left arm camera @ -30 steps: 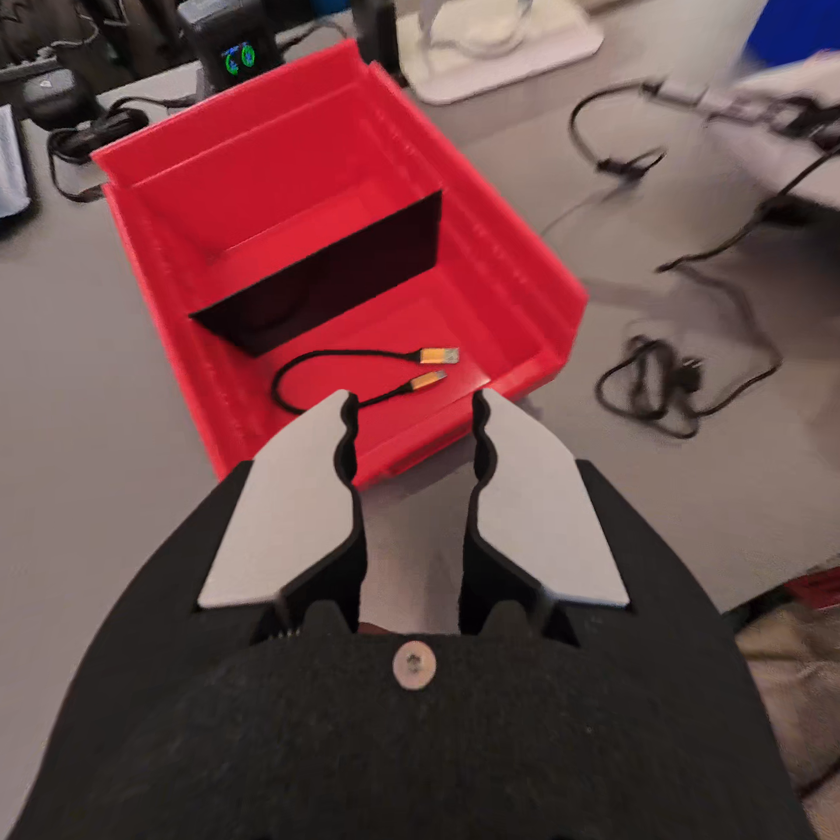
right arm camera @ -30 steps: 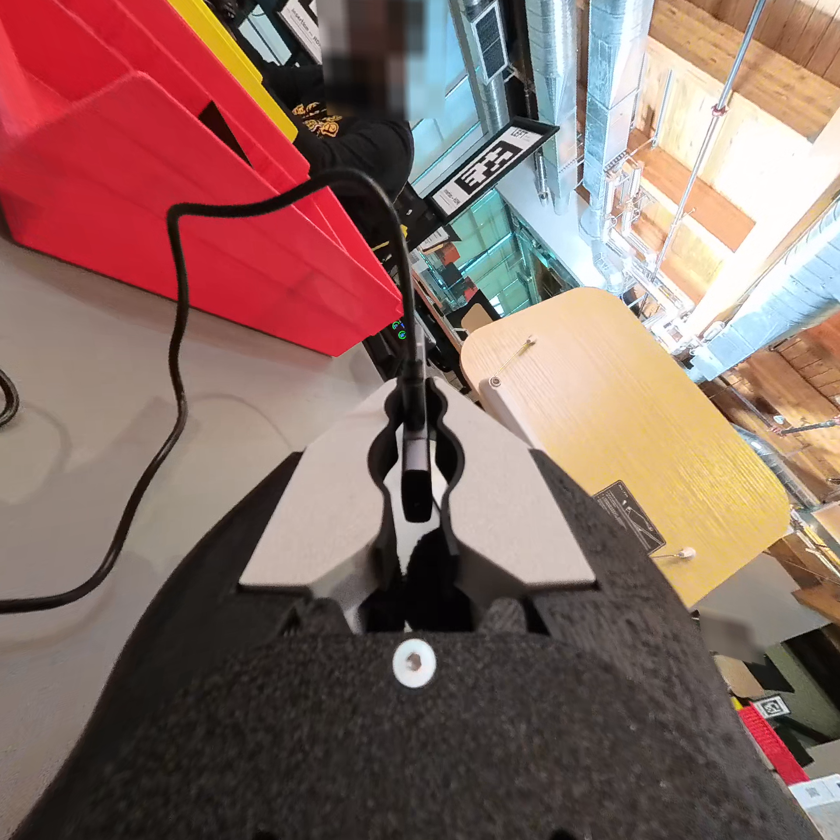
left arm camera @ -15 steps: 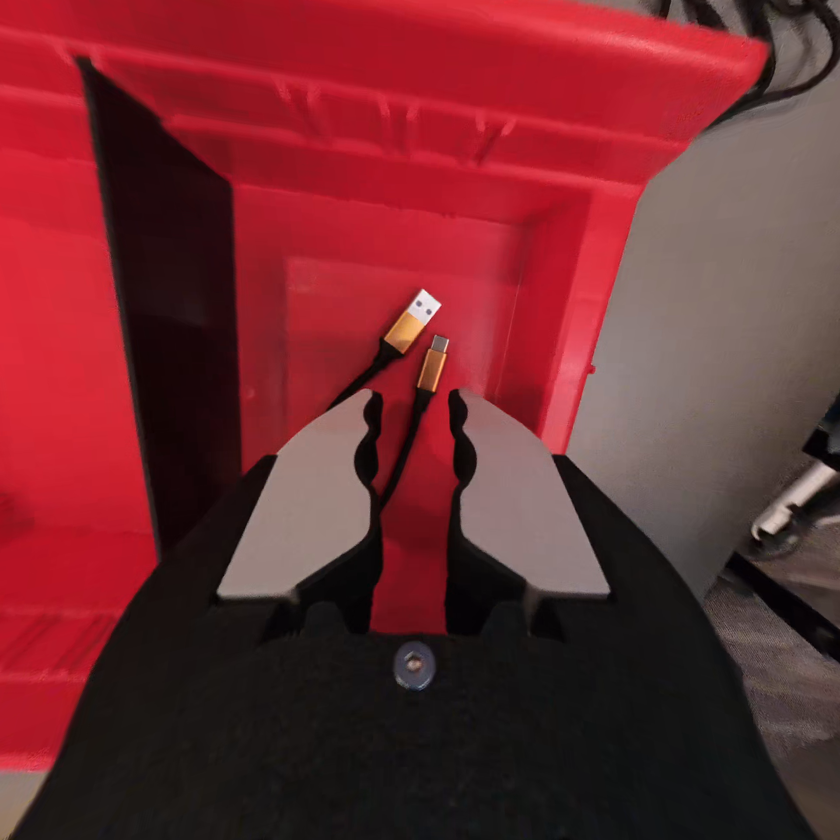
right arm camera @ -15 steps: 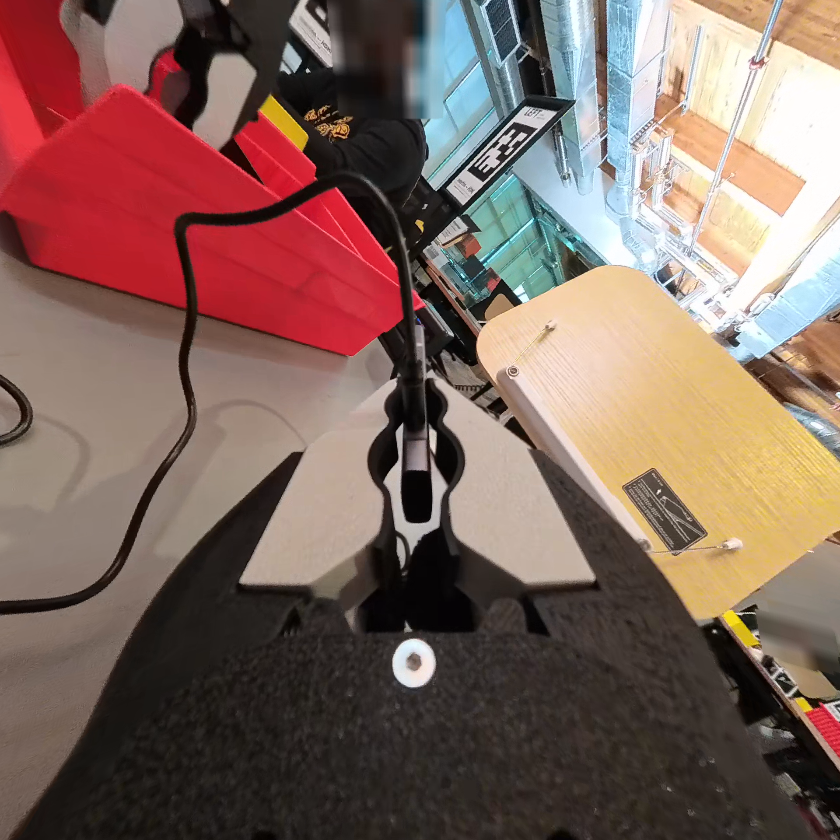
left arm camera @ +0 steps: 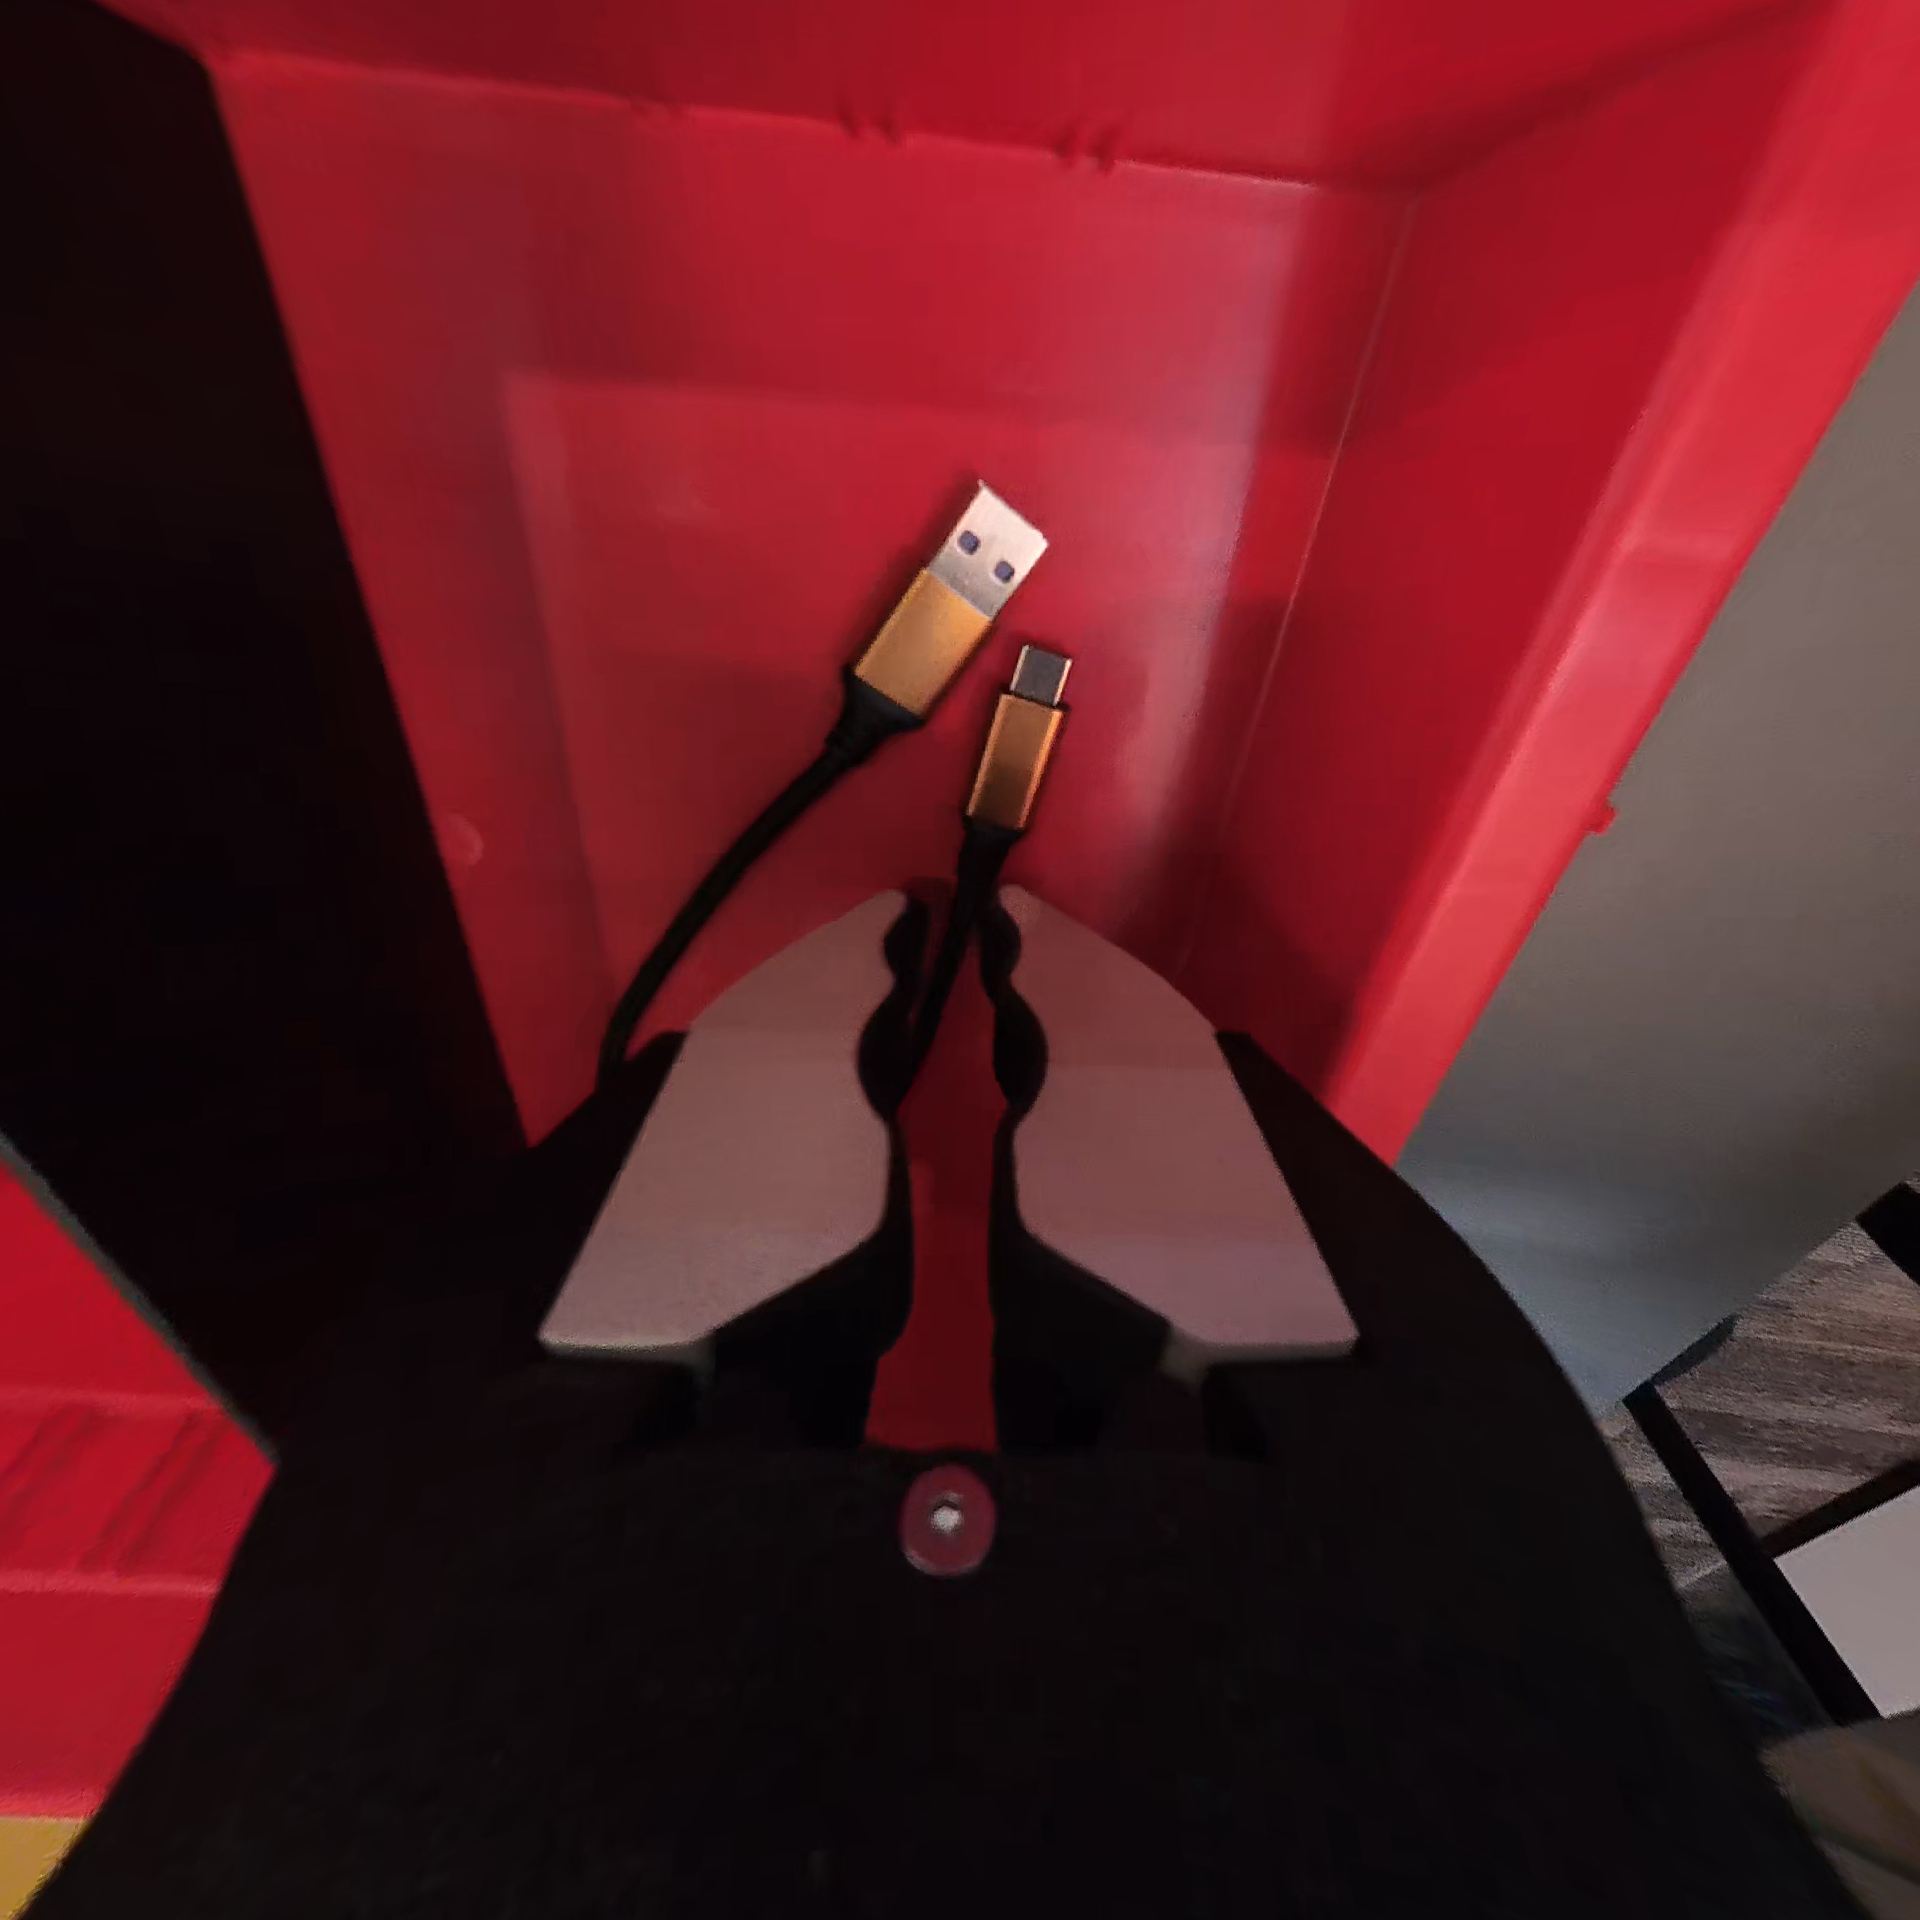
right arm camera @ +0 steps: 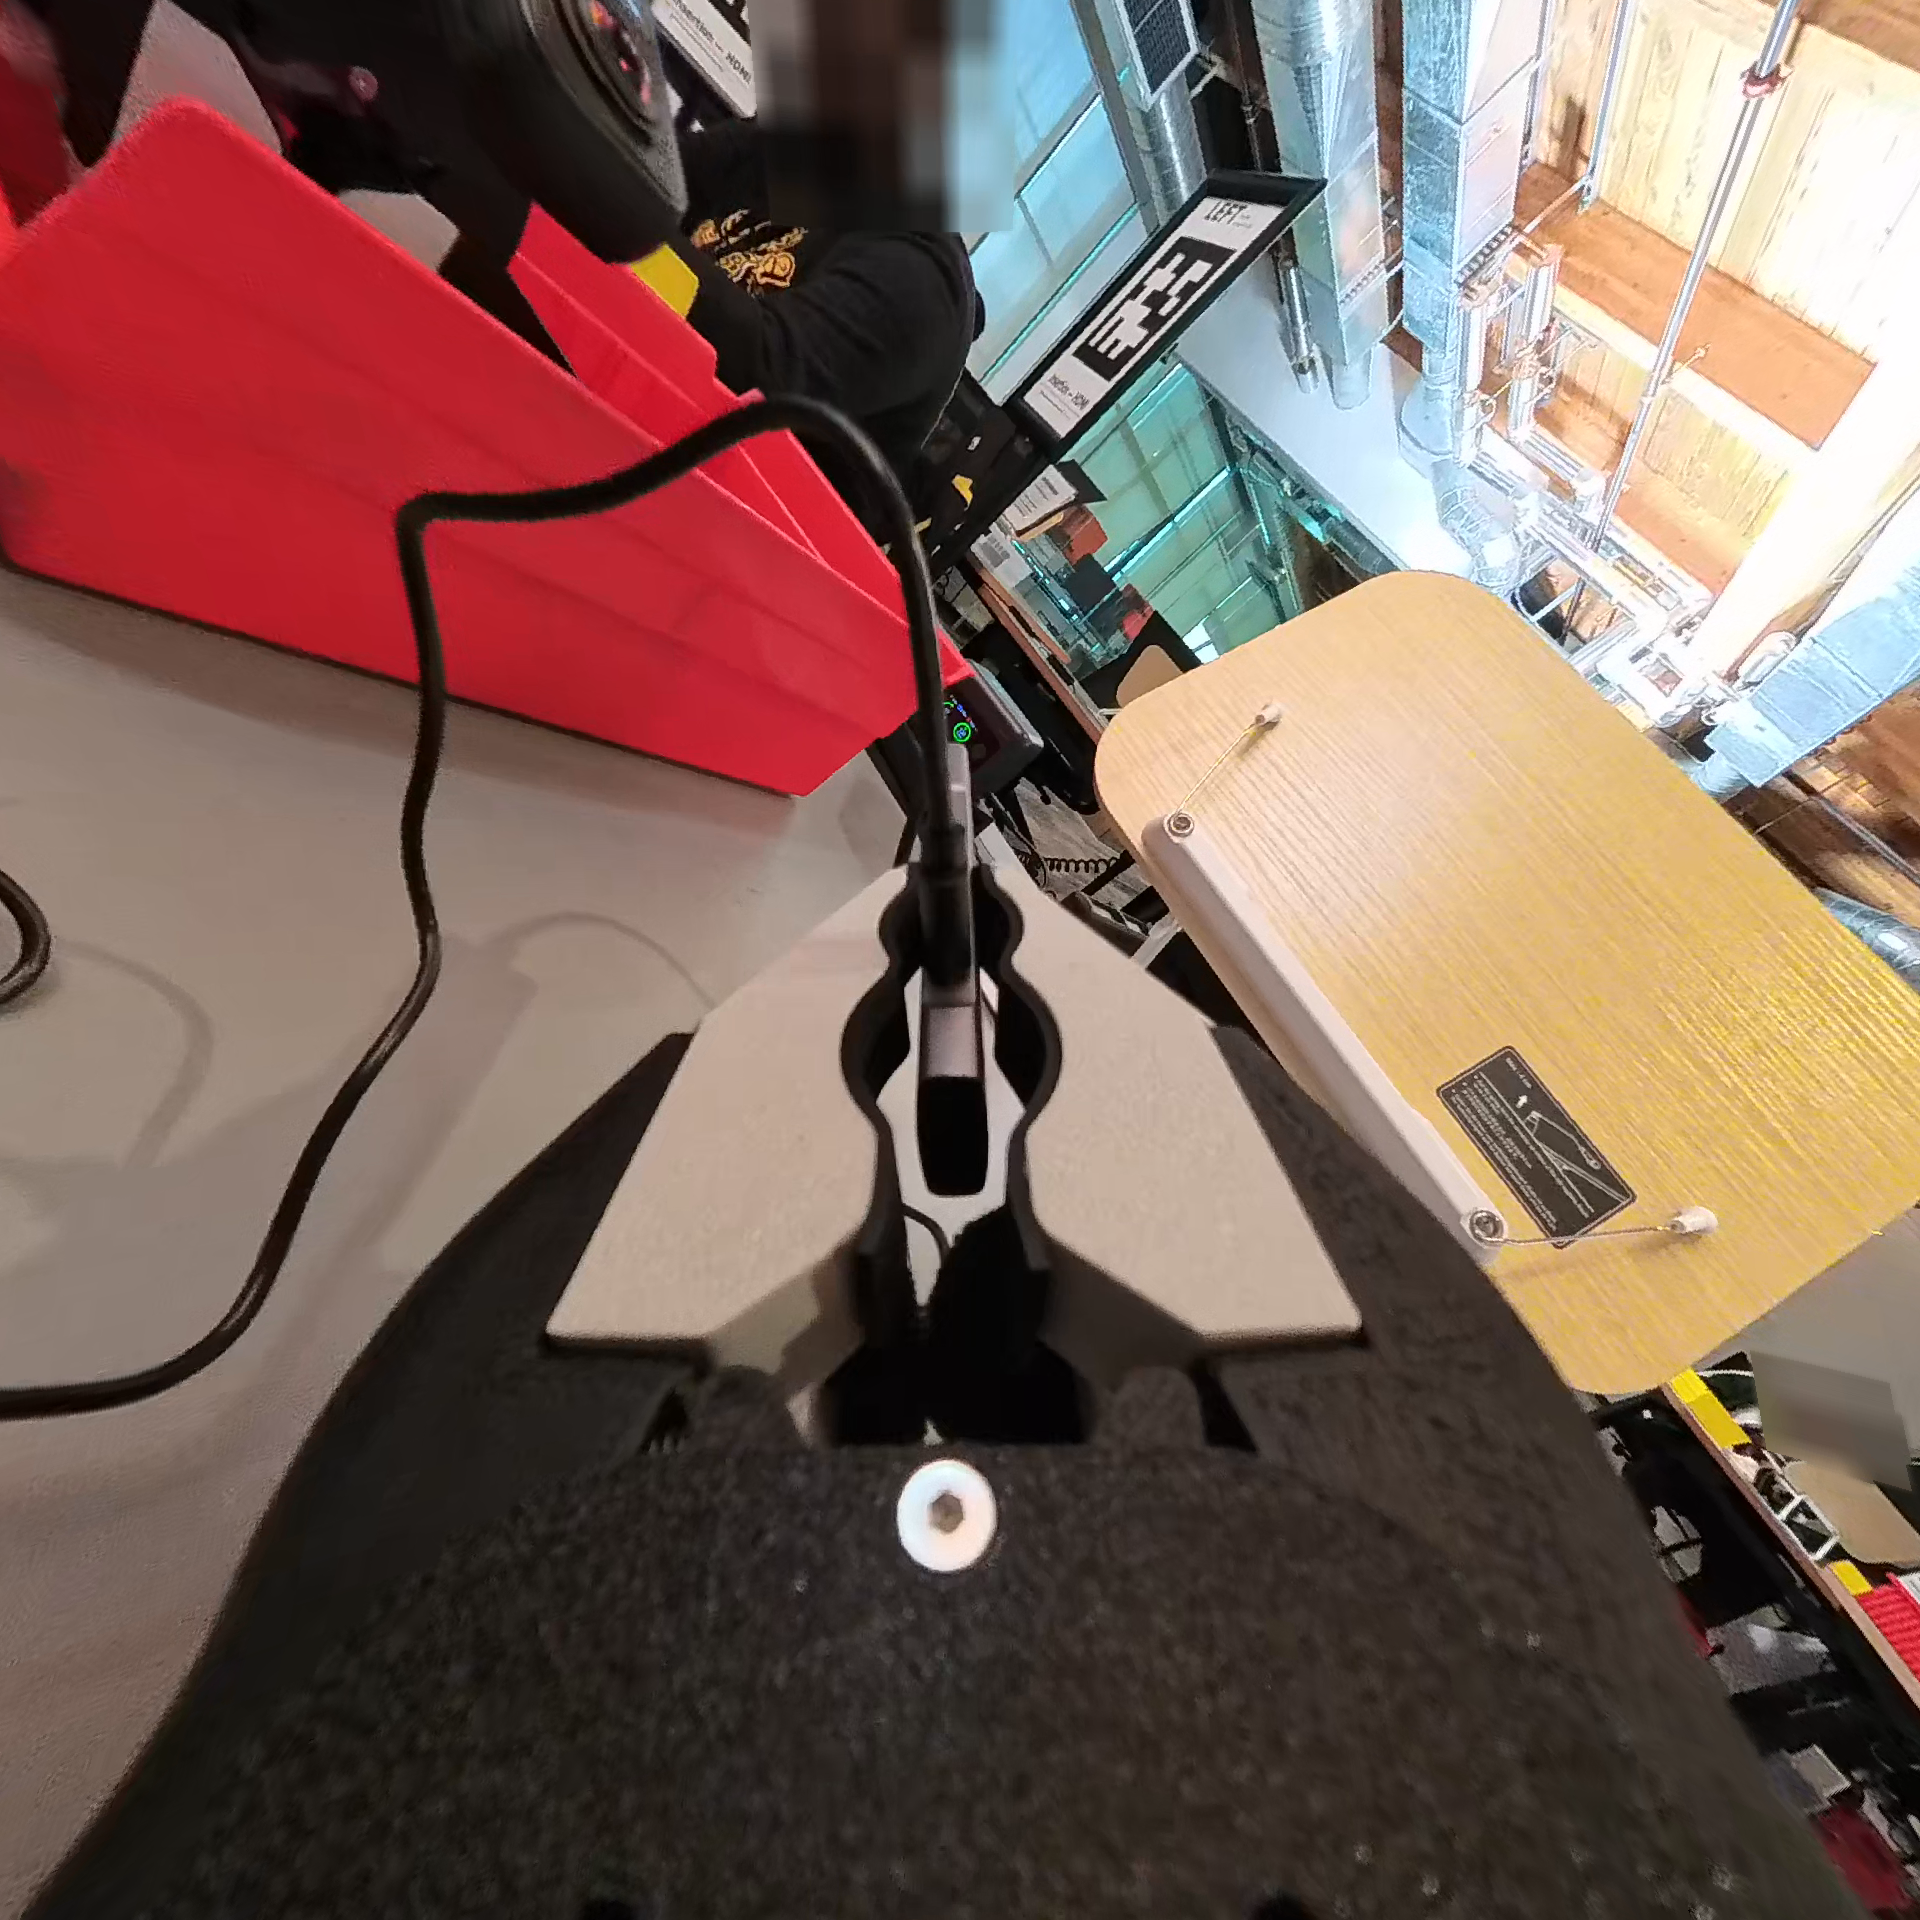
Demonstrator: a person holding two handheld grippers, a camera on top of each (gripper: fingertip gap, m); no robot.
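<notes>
My left gripper (left arm camera: 956, 914) is down inside a red bin (left arm camera: 1455, 520). Its jaws are closed on a short black braided cable (left arm camera: 727, 894), just behind the cable's small orange plug (left arm camera: 1016, 753). The cable's larger orange plug (left arm camera: 940, 623) lies beside it on the bin floor. My right gripper (right arm camera: 951, 894) is shut on the grey plug (right arm camera: 951, 1049) of a long black cable (right arm camera: 416, 727). That cable arcs up and left, then down onto the grey table (right arm camera: 208, 883). The red bin (right arm camera: 312, 436) stands behind it, with the left gripper's body (right arm camera: 540, 104) over it.
A black divider (left arm camera: 208, 727) stands in the bin, left of my left gripper. A tilted wooden board (right arm camera: 1507, 935) with a white edge is at the right of the right wrist view. A person in dark clothing (right arm camera: 852, 301) is behind the bin.
My left gripper moved from outside the bin's front down into it and closed its jaws on the orange-ended cable. My right gripper stays shut on its plug, nearly still.
</notes>
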